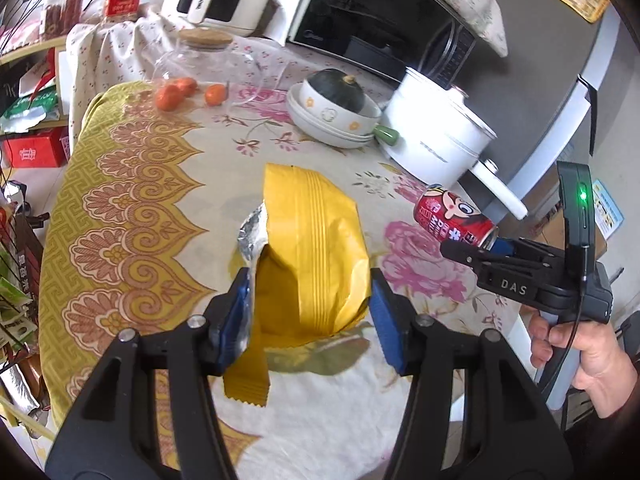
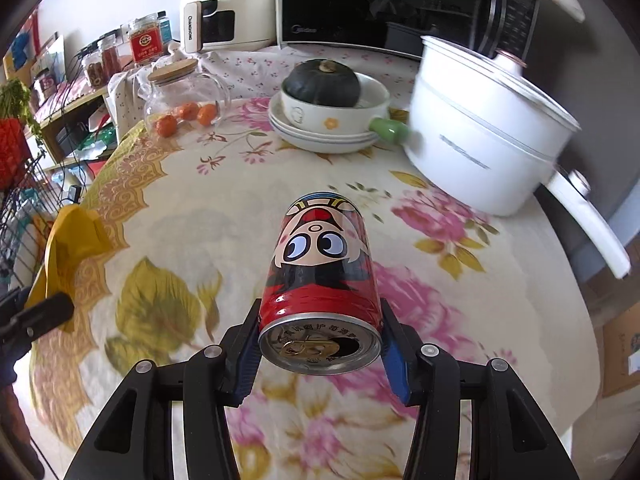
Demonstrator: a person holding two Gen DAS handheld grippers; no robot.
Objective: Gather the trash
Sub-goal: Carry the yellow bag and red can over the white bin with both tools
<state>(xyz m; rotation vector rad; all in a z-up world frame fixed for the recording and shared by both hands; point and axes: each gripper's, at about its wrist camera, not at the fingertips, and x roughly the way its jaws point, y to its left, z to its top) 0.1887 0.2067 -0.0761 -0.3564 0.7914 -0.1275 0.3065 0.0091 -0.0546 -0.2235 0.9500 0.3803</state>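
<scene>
A yellow snack bag [image 1: 316,252] with a silver torn edge sits between the blue pads of my left gripper [image 1: 310,316], which is shut on it above the floral tablecloth [image 1: 160,216]. The bag also shows at the left of the right wrist view [image 2: 70,248]. My right gripper [image 2: 320,344] is shut on a red cartoon drink can [image 2: 322,280], held lying along the fingers with its opened top toward the camera. The can [image 1: 454,216] and right gripper [image 1: 476,250] show at the right of the left wrist view.
A white electric pot [image 2: 484,140] stands at the back right. Stacked white bowls [image 2: 332,120] hold a dark green squash [image 2: 322,82]. A glass jar [image 2: 184,96] with oranges lies at the back left. A microwave [image 2: 380,4] and an air fryer [image 2: 228,4] stand behind.
</scene>
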